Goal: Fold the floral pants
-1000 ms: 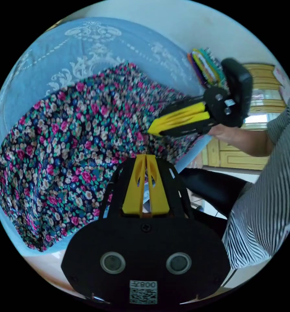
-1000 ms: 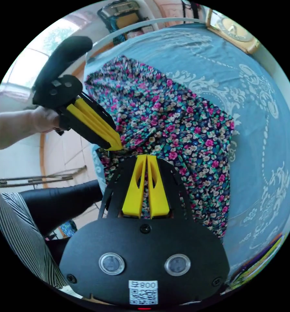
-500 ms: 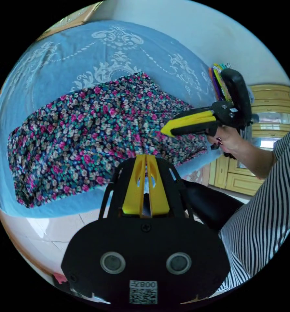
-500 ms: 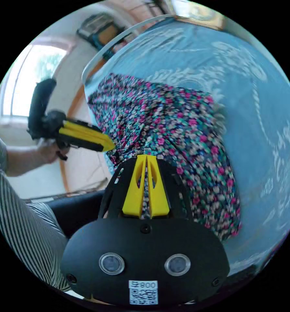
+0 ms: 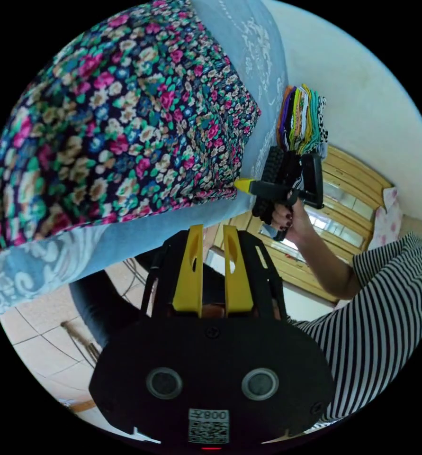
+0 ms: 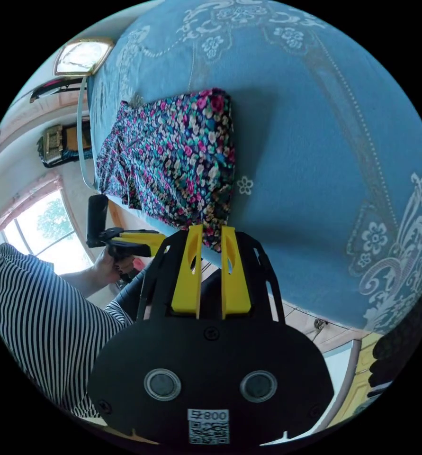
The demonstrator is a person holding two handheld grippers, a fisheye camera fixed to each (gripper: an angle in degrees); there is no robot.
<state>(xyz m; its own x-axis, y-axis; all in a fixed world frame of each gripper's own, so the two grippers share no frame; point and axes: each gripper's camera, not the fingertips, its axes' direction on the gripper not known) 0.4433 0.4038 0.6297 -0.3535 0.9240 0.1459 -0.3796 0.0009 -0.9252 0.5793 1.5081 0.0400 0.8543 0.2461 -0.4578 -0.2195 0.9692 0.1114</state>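
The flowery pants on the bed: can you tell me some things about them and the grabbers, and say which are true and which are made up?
1. The floral pants lie folded on the blue bedspread. True.
2. The left gripper is clamped on the pants. False: its jaws stand apart with nothing between them.
3. The right gripper is open. True.
4. The bedspread is plain red. False: it is blue with a pale pattern.
5. The person wears a striped top. True.
6. The pants hang from both grippers. False: they rest on the bed, free of both.
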